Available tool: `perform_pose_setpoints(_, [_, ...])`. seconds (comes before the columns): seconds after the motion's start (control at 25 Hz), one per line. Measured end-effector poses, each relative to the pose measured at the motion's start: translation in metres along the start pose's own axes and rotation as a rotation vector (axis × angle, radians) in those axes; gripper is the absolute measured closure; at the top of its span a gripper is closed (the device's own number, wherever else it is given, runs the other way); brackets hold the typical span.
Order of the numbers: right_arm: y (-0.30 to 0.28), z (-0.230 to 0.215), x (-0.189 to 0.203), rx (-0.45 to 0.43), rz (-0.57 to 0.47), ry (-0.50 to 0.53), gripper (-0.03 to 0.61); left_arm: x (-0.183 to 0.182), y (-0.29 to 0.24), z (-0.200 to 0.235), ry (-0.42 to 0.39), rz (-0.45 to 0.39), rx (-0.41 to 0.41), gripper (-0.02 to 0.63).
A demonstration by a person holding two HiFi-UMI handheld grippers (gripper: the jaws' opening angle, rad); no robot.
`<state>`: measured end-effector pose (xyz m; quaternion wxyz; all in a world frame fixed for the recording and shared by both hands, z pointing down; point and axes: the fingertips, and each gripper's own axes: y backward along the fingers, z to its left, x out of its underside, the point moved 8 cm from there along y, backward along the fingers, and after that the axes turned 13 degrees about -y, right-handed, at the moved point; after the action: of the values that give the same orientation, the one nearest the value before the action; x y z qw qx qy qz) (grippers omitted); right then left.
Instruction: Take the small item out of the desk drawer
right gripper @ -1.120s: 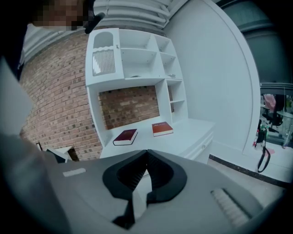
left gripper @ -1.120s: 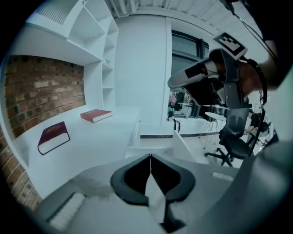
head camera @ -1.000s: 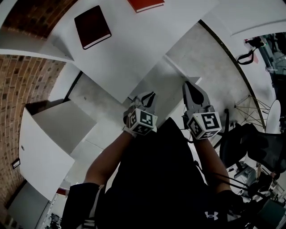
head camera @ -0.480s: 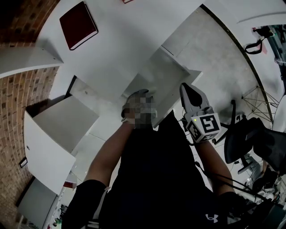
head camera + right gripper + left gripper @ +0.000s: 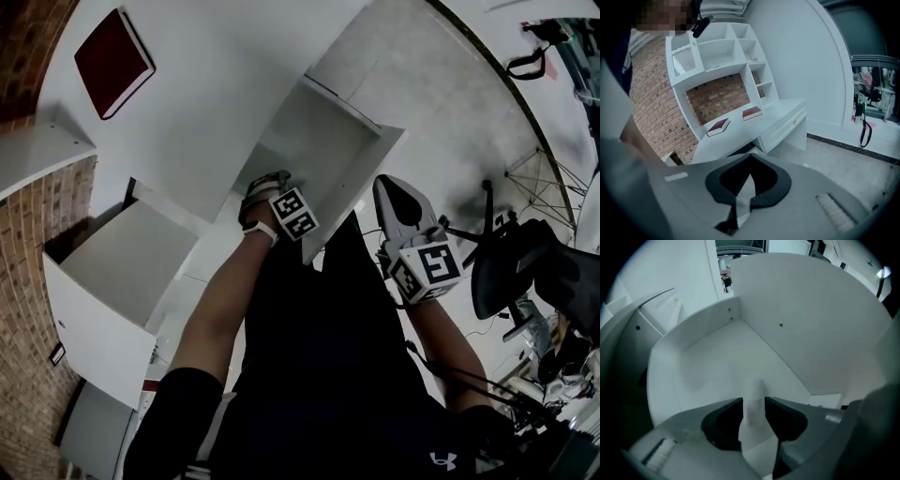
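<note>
Desk drawer point(image 5: 323, 141): stands open below the front edge of the white desktop point(image 5: 216, 84).
Left gripper point(image 5: 753, 401): points down into the drawer. Its jaws have just been opening and stand apart around the small pale item point(image 5: 757, 385) on the drawer floor by the left wall, likely lined up for the pick.
Right gripper point(image 5: 750, 157): clenched, empty, kept outside the drawer.
Red book point(image 5: 112, 64): far desktop corner.
Room: brick wall, pale floor.

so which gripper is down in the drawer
The left gripper: it points down into the open drawer, its jaws have just been opening, with a small white item between them. The right gripper hangs outside, jaws shut.
</note>
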<state>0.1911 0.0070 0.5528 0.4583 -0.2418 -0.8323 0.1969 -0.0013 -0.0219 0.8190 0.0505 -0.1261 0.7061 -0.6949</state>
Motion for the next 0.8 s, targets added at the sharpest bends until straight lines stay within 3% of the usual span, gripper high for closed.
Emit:
perform_pose_setpoints(0.12, [0.005,-0.001,0.003,0.013,-0.003,-0.022,0.575,0.004,-0.013,-0.002,-0.037,0.052,0.025,0.459])
perform_pose_setpoints(0.32, [0.012,-0.008,0.007,0.025,-0.011,-0.023,0.575,0.006,-0.021,-0.003,-0.033,0.079,0.023,0.468])
perform_pose_setpoints(0.8, [0.012,0.003,0.002,0.004,-0.015,-0.008,0.575,-0.007,0.006,0.008,0.035,-0.017,-0.024,0.477])
